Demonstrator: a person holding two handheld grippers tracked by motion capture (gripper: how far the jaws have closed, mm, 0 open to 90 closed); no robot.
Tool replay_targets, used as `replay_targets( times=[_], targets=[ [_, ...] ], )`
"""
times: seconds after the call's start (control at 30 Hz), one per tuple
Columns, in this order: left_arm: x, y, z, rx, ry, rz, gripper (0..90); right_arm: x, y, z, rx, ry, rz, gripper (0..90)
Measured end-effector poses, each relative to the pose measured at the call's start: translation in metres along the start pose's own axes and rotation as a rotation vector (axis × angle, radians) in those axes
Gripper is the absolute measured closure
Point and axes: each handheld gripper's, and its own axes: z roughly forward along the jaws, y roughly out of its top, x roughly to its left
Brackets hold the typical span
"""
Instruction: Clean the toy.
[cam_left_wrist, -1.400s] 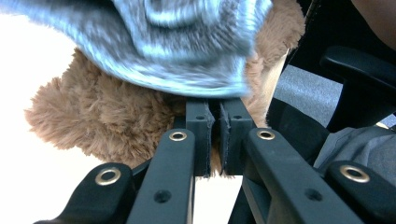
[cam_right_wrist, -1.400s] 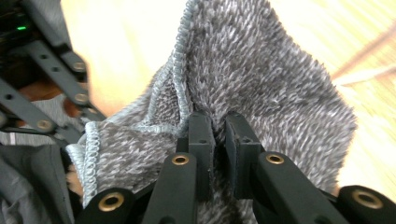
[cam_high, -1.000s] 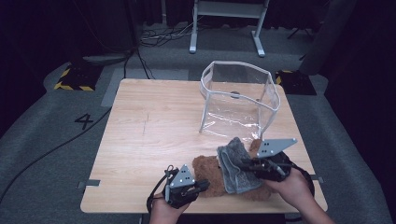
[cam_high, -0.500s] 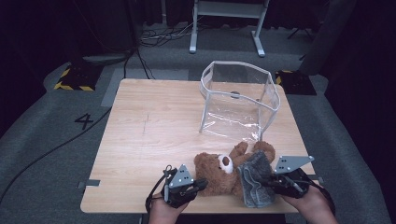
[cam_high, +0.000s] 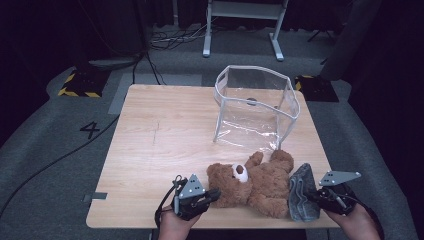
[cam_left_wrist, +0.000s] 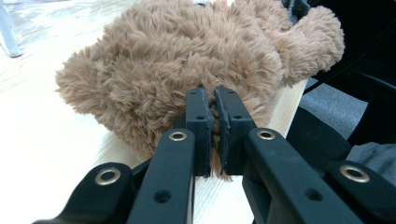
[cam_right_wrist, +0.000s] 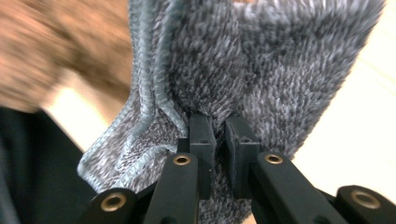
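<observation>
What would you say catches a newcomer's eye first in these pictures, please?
Most likely the brown teddy bear lying on its back near the front edge of the wooden table, its fur pinched by the left tongs. Just to its right, the right tongs grip a folded grey fleece cloth. Behind them, an empty clear plastic bag stands open.

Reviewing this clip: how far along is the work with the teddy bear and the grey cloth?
Done: the grey cloth lies off the teddy bear, at its side. In hand: the left gripper pinches the bear's fur and the right gripper is clamped on the cloth. Left, probably: the clear bag stands open with nothing inside.
</observation>
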Motion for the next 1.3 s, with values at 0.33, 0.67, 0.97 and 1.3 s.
replay_targets(
  times=[0.33, 0.67, 0.97, 1.3],
  targets=[
    [0.008, -0.004, -0.006, -0.011, 0.023, -0.034, 84.5, -0.048, -0.028, -0.008, 0.039, -0.152, 0.148, 83.0],
    [0.015, -0.009, -0.008, -0.01, 0.02, -0.057, 83.8, -0.062, -0.018, 0.015, -0.016, -0.135, 0.221, 50.6],
    [0.014, -0.01, -0.013, -0.006, 0.06, -0.044, 84.9, -0.025, -0.031, -0.017, -0.164, -0.045, 0.171, 46.2],
    [0.014, -0.012, -0.011, -0.003, 0.07, -0.056, 88.1, 0.011, -0.04, -0.011, -0.217, 0.065, 0.089, 45.4]
  ],
)
